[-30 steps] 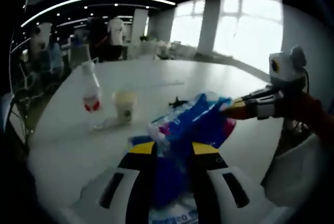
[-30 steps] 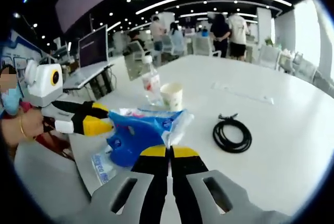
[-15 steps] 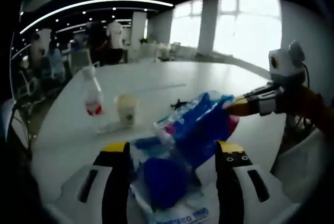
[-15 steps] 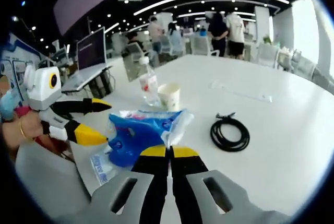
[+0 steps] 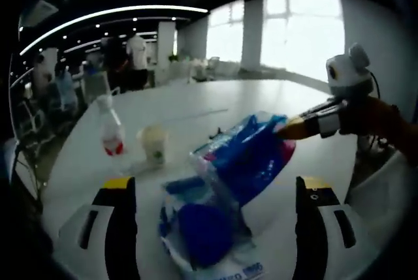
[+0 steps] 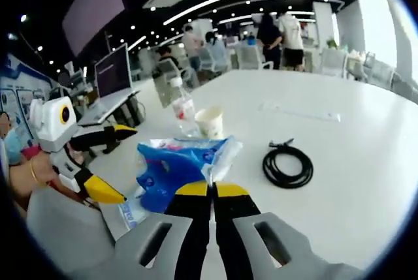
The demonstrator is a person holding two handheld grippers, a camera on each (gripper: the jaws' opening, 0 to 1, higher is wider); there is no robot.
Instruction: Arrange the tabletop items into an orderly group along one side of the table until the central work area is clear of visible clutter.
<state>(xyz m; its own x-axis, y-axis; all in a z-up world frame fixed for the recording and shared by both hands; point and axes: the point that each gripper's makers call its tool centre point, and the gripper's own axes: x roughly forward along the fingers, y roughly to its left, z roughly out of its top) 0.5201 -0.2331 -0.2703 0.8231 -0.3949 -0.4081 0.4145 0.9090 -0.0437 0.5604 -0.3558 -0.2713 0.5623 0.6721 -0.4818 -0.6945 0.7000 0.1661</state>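
Near the tabletop (image 6: 366,162) edge closest to me, the blue plastic bag (image 6: 176,166) hangs from my right tongs (image 6: 210,192), pinched tight on one corner; its other end lies on the surface between my left tongs (image 5: 212,192), which are spread wide. Risk: thin film could slip or tear on that single corner, and dragging it could knock the paper cup (image 6: 209,122) or bottle (image 6: 183,107) beyond. Cable coil (image 6: 289,166) sits well apart. Bag print is too blurred to read; bottle label is red, cup logo illegible.

Glossy crinkled plastic bag (image 5: 225,192); smooth matt white table (image 6: 366,156).
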